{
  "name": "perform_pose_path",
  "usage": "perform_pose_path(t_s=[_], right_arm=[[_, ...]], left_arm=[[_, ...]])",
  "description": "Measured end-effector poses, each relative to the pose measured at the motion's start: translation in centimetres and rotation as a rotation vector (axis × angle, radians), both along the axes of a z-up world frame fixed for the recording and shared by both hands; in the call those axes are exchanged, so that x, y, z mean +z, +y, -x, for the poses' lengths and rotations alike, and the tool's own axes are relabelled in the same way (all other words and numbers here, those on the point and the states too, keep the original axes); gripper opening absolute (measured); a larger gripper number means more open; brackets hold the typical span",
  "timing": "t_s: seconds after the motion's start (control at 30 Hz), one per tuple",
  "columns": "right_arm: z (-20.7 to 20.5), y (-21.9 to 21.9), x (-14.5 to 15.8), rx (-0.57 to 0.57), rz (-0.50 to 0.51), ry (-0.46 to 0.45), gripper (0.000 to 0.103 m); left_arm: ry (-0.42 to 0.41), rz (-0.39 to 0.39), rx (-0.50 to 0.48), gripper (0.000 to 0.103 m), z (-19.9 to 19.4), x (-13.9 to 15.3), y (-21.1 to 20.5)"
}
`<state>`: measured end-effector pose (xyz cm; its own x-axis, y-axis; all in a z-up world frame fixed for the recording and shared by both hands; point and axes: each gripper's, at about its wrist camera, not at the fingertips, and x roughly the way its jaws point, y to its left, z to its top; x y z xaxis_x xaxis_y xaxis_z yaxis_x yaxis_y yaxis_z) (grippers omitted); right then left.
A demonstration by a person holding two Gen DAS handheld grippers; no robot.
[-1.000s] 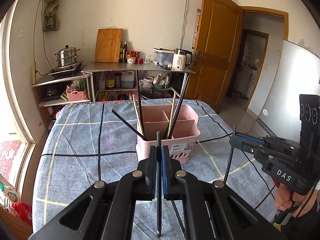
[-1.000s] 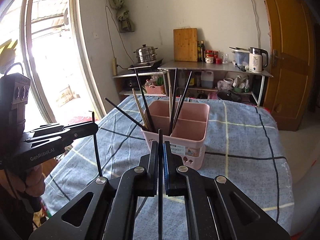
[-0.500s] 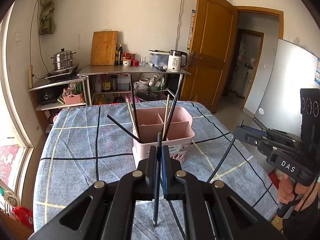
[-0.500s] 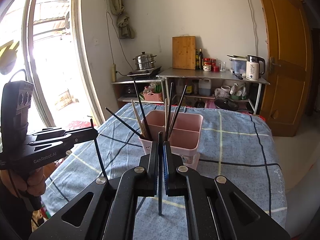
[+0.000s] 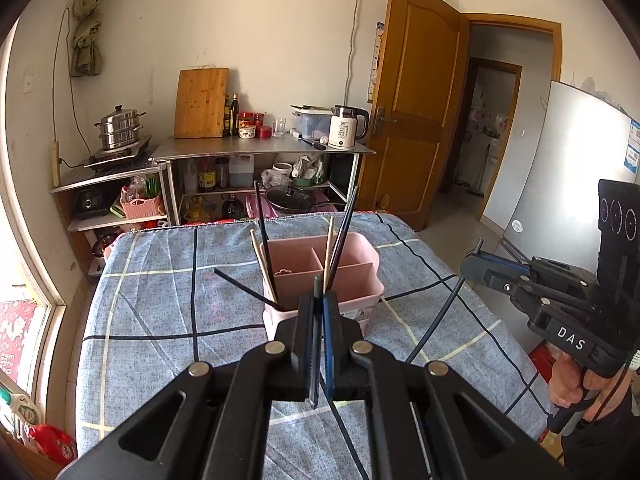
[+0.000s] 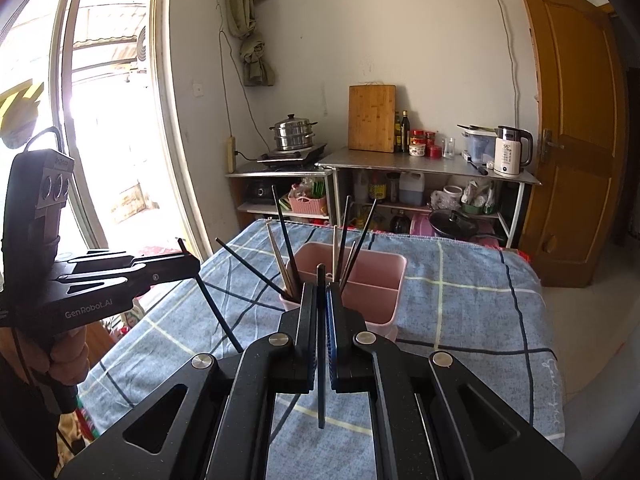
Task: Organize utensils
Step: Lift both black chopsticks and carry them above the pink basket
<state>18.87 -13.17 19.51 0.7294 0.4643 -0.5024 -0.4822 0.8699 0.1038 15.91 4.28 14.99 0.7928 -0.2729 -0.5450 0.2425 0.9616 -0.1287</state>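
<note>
Both grippers have lifted higher above the pink caddy [image 5: 320, 276]; left gripper [image 5: 318, 312] and right gripper [image 6: 321, 304] each clamp one slim black chopstick [image 6: 321, 360].

Both claws are clamped shut, the left claw [image 5: 319, 312] and right claw [image 6: 321, 300] held level, side by side.

Domestic kitchen interior with off-white plaster walls [image 5: 280, 32]. A steel shelving table [image 5: 260, 150] against the back wall carries a wooden cutting board [image 5: 202, 104], a white kettle [image 5: 346, 126] and, on a lower side shelf, a steel steamer pot [image 5: 119, 126]; an open wooden door [image 5: 416, 112] stands to its right. Daylight enters through a tall glazed window [image 6: 104, 120] beside the table with its blue checked tablecloth [image 5: 160, 312].
</note>
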Motion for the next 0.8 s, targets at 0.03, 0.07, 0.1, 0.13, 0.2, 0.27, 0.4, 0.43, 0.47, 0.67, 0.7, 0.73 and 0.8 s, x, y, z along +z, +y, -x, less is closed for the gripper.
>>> perform_pose_path(t_s=[0.03, 0.07, 0.1, 0.13, 0.2, 0.27, 0.4, 0.43, 0.47, 0.67, 0.7, 0.73, 0.8], right_arm=[[-0.2, 0.0, 0.3, 0.001, -0.005, -0.006, 0.004], [-0.3, 0.1, 0.7, 0.003, -0.013, -0.012, 0.004], [-0.6, 0.1, 1.1, 0.003, -0.021, -0.019, 0.004], [-0.8, 0.1, 1.5, 0.003, -0.028, -0.026, 0.004], [-1.3, 0.2, 2.4, 0.003, -0.043, -0.043, 0.004], [-1.7, 0.4, 3.3, 0.003, -0.053, -0.063, 0.004], [-2.9, 0.7, 5.2, 0.009, -0.085, -0.098, 0.004], [-3.2, 0.8, 5.6, 0.009, -0.091, -0.108, 0.004], [-3.4, 1.0, 6.0, 0.009, -0.098, -0.116, 0.004], [-5.1, 1.8, 7.0, 0.004, -0.116, -0.152, 0.004], [-5.4, 1.9, 7.0, 0.002, -0.116, -0.153, 0.004], [-5.7, 2.0, 7.0, -0.003, -0.114, -0.154, 0.004], [-6.4, 2.2, 6.9, -0.006, -0.115, -0.155, 0.004]], left_arm=[[-0.003, 0.002, 0.000, 0.005, -0.3, 0.4, 0.1], [-0.008, 0.005, -0.001, 0.005, -0.5, 0.7, 0.1], [-0.013, 0.008, -0.001, 0.005, -0.8, 1.2, 0.2], [-0.017, 0.011, 0.000, 0.005, -1.1, 1.6, 0.2], [-0.026, 0.015, -0.001, 0.005, -1.6, 2.5, 0.4], [-0.041, 0.014, 0.001, 0.005, -2.1, 3.6, 0.5], [-0.075, 0.029, 0.005, 0.005, -2.9, 5.6, 0.9], [-0.085, 0.033, 0.008, 0.005, -3.1, 6.2, 1.0], [-0.097, 0.035, 0.010, 0.005, -3.3, 6.7, 1.1], [-0.143, 0.036, 0.018, 0.005, -4.8, 8.1, 1.2], [-0.138, 0.040, 0.018, 0.005, -5.2, 8.1, 1.2], [-0.134, 0.039, 0.018, 0.005, -5.6, 8.0, 1.1], [-0.135, 0.032, 0.018, 0.005, -6.2, 7.6, 1.1]])
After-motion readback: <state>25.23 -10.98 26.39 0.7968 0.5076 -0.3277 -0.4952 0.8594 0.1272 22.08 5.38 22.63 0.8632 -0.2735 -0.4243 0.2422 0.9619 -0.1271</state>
